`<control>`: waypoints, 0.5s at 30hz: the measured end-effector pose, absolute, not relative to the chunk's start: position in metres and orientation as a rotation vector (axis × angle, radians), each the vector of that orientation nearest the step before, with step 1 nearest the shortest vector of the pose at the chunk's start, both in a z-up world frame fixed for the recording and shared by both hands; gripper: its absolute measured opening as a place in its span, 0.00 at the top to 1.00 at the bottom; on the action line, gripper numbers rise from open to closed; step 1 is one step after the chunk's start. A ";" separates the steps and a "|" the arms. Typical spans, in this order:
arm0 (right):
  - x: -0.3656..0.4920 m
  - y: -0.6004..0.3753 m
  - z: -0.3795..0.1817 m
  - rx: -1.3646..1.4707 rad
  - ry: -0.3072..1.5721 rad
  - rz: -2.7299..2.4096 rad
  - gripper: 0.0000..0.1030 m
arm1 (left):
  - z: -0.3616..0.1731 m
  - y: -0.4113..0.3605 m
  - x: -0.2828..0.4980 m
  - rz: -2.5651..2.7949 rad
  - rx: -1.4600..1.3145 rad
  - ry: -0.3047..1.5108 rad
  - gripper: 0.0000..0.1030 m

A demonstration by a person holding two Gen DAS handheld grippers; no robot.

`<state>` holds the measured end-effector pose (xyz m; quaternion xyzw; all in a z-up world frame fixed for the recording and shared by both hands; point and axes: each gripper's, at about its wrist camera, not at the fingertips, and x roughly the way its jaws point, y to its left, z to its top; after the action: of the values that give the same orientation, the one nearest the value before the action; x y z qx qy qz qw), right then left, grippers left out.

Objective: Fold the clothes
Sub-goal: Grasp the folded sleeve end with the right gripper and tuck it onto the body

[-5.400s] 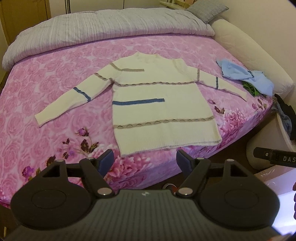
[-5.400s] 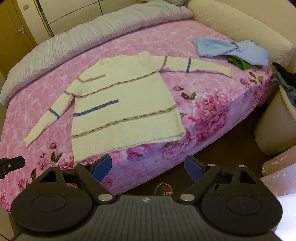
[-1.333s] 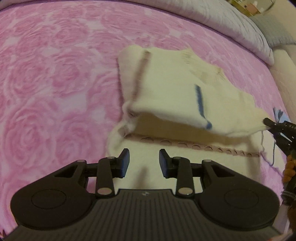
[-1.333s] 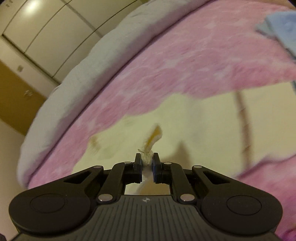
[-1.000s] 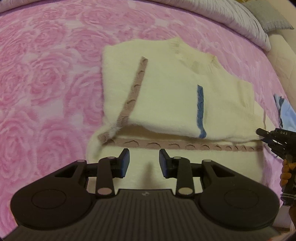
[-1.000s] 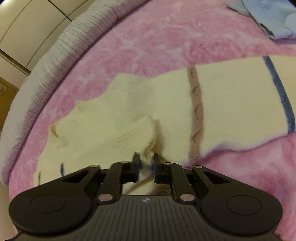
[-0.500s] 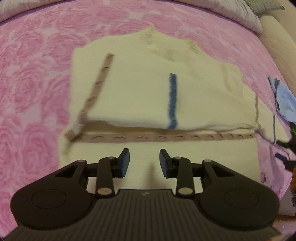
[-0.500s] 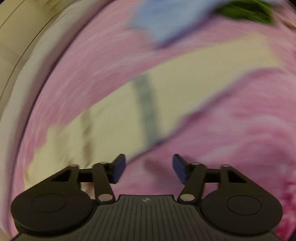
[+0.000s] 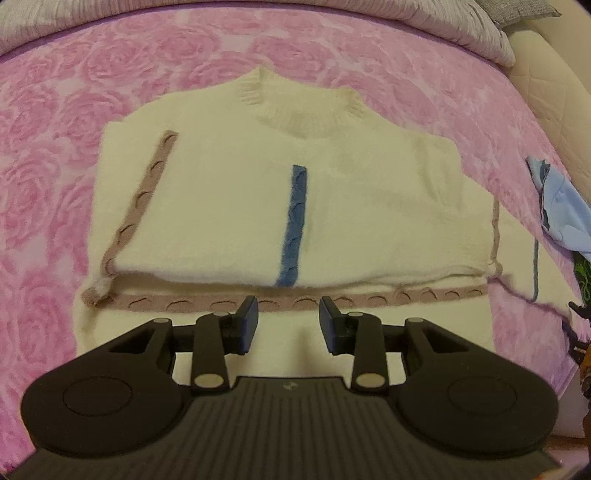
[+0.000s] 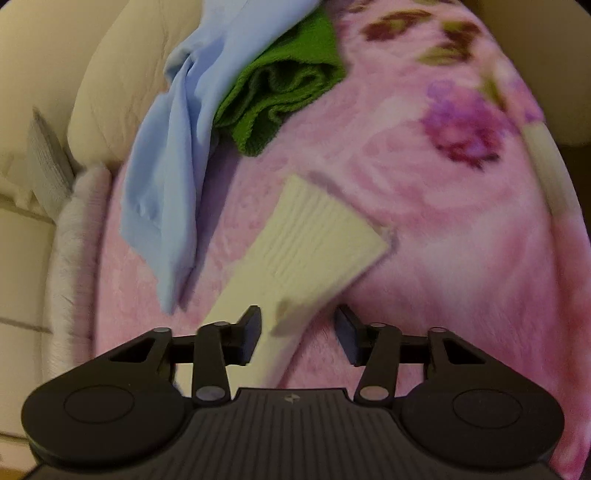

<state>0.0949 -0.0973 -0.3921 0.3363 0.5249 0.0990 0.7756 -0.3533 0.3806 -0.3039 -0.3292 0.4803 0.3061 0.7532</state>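
Note:
A cream sweater (image 9: pixel 229 206) with brown and blue stripes lies flat on the pink floral bedspread (image 9: pixel 44 177). Its left sleeve is folded across the chest, the blue stripe (image 9: pixel 293 225) running toward me. My left gripper (image 9: pixel 288 325) is open and empty above the sweater's lower body. The other sleeve stretches out to the right, and its ribbed cuff (image 10: pixel 317 225) lies on the bedspread (image 10: pixel 461 258) in the right wrist view. My right gripper (image 10: pixel 297 334) is open and hovers over that sleeve just behind the cuff.
A light blue garment (image 10: pixel 173 147) and a green cloth (image 10: pixel 280 92) lie beyond the cuff; the blue garment also shows in the left wrist view (image 9: pixel 561 210). A cream padded headboard (image 10: pixel 44 74) and a grey quilt (image 9: pixel 443 18) border the bed.
My right gripper let go of the left sleeve's cuff, opened, and swung right to the other sleeve's cuff. The left sleeve now lies flat across the chest. My left gripper drew back a little.

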 end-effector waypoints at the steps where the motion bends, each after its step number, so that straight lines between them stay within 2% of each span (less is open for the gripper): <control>1: 0.097 -0.091 -0.388 0.671 1.140 0.211 0.85 | -0.303 0.381 -0.357 0.677 -0.724 1.046 0.70; 2: 0.100 -0.084 -0.384 0.614 1.144 0.208 0.90 | -0.301 0.381 -0.362 0.684 -0.731 1.042 0.70; 6: 0.080 -0.041 -0.329 0.421 0.980 0.279 0.91 | -0.291 0.386 -0.388 0.713 -0.764 1.010 0.70; 10: 0.009 0.036 -0.247 0.197 0.758 0.560 0.91 | -0.284 0.396 -0.423 0.755 -0.817 0.966 0.70; 13: -0.067 0.098 -0.218 0.074 0.732 0.834 0.89 | -0.282 0.404 -0.450 0.780 -0.874 0.931 0.70; 14: -0.091 0.117 -0.215 0.026 0.751 0.916 0.76 | -0.283 0.407 -0.459 0.790 -0.892 0.923 0.70; 15: -0.115 0.132 -0.221 -0.040 0.792 0.977 0.49 | -0.283 0.409 -0.465 0.796 -0.903 0.919 0.70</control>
<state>-0.1148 0.1321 -0.2206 -0.0186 0.3705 0.4571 0.8084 -0.4652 0.4088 -0.2832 -0.4097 0.4169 0.3608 0.7268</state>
